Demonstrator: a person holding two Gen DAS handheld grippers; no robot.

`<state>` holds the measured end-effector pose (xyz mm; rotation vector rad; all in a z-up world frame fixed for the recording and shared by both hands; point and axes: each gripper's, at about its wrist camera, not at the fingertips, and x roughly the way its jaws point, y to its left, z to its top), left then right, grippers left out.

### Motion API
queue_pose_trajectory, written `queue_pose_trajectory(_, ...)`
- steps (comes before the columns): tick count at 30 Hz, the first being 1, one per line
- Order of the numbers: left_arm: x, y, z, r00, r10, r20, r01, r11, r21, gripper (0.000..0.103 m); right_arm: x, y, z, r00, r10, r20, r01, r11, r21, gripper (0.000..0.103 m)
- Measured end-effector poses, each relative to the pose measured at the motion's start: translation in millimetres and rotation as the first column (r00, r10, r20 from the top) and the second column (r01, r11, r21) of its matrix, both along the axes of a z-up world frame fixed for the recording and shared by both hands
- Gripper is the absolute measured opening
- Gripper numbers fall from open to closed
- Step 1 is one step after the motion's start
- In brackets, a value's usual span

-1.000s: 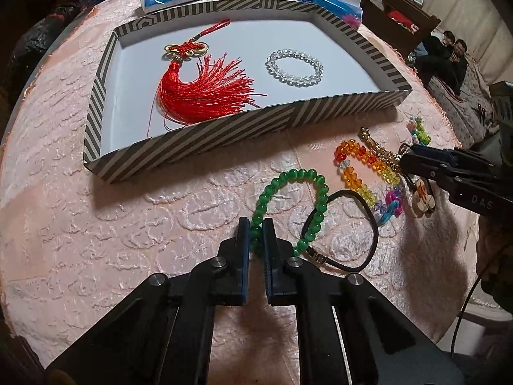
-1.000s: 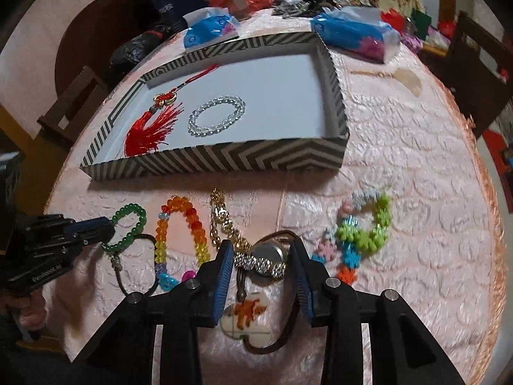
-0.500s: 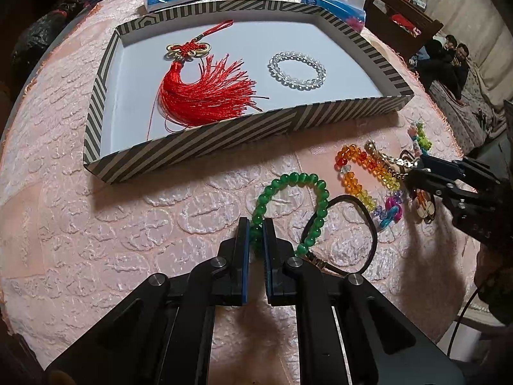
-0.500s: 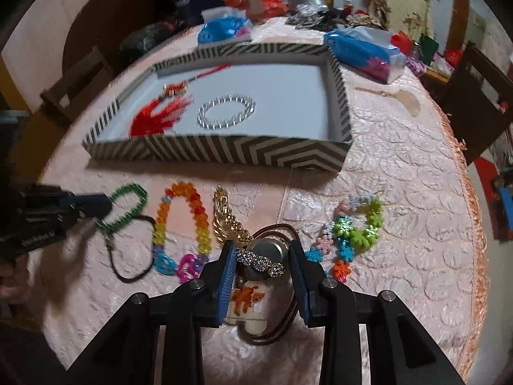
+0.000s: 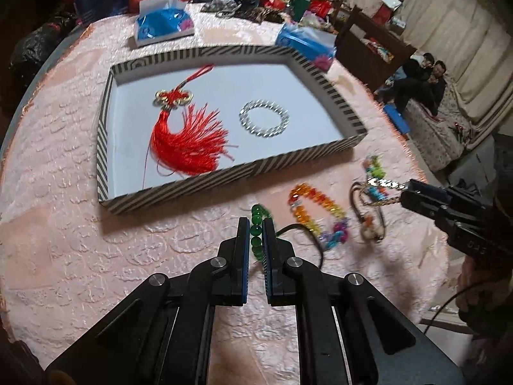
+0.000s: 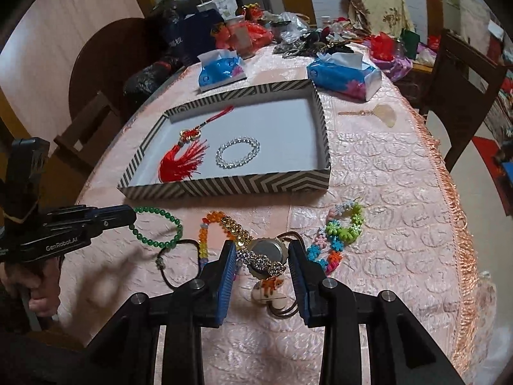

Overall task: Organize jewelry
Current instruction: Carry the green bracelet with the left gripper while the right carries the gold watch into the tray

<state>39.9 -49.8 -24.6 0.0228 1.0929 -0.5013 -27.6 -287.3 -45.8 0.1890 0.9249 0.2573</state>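
The left gripper (image 5: 255,237) has its jaws almost shut on the green bead bracelet (image 6: 157,228), whose loop hangs ahead of and beside the tips, clear of the tabletop (image 5: 64,224). The right gripper (image 6: 261,258) has its jaws partly closed on a rhinestone chain (image 6: 261,259) with a round watch-like piece just beyond it and a small charm (image 6: 271,290) dangling below the jaws. The step in hand looks like carrying both pieces to the striped tray (image 5: 224,176), which lies well ahead of both pairs of jaws and already holds a red tassel (image 5: 187,141) and a clear bead bracelet (image 5: 263,118). To do it well, lift high enough that the hanging loop and charm clear the tray's near wall, keep the grip steady, and let go over bare tray floor. Compared with a second ago, both pieces have risen off the cloth and the tray looks farther below; the black cord (image 6: 174,266) and rainbow beads (image 5: 315,211) remain behind.
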Motion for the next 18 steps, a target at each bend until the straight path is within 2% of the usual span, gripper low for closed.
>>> queue_pose_trajectory(9,-6,4,39,0.999,-0.007,0.051,0.010,0.998,-0.063,0.006,-2,-1,10,1.000,-0.014,0.016,0.014,1.000,0.014,0.032)
queue_pose_trajectory(18,-4,4,52,0.997,0.005,0.076,0.000,0.998,-0.067,0.006,4,3,15,1.000,-0.001,0.022,0.001,1.000,0.011,0.032)
